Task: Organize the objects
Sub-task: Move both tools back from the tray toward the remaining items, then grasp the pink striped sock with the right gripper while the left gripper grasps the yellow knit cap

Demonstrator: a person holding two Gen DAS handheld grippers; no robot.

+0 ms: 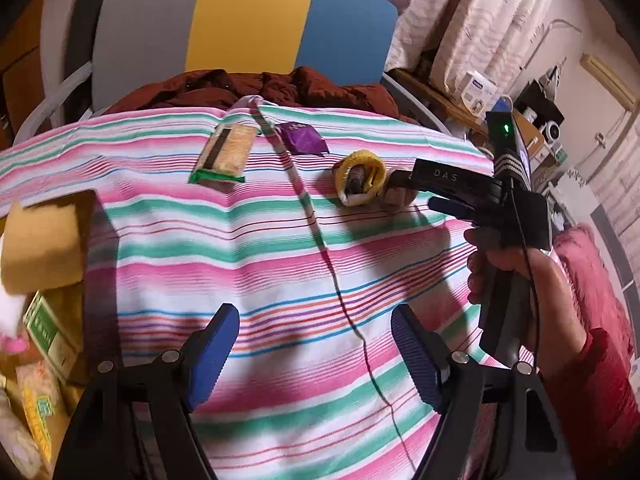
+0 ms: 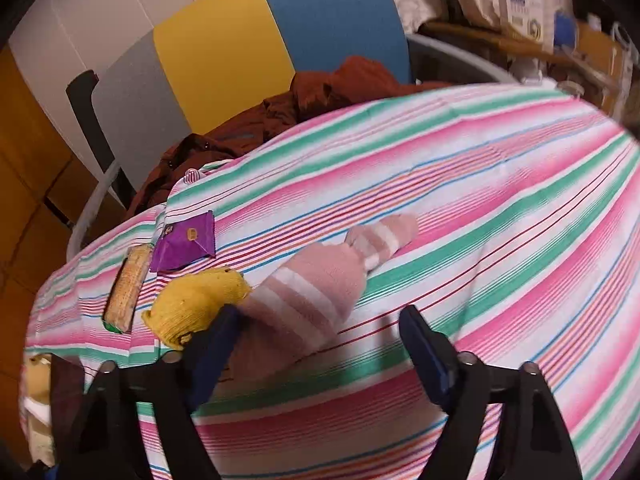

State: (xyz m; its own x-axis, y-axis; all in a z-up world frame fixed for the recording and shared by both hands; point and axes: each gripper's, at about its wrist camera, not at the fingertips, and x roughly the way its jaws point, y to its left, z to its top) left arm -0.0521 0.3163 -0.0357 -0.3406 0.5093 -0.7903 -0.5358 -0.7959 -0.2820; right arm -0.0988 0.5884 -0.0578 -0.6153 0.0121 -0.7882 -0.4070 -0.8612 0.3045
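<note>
Pink sock (image 2: 316, 300) is seen on the striped bench (image 2: 500, 208), long axis running near-left to far-right. Right tool (image 2: 320, 332) is spread around its near end, nothing gripped; left tool (image 1: 316, 344) wide, empty, farther off.

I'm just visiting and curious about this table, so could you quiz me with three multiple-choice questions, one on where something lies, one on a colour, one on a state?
1. What does the purple packet lie on?
A. the striped cloth
B. the chair seat
C. a cardboard box

2. What colour is the glove beside the pink striped sock?
A. green
B. yellow
C. black

3. How does the left gripper stand?
A. clamped on the sock
C. shut on nothing
B. open, with nothing between its fingers

Key: 1 A, the packet rests flat on the striped cloth. 2 B, the knit glove is yellow. 3 B, only cloth shows in the wide gap between its blue pads.
</note>
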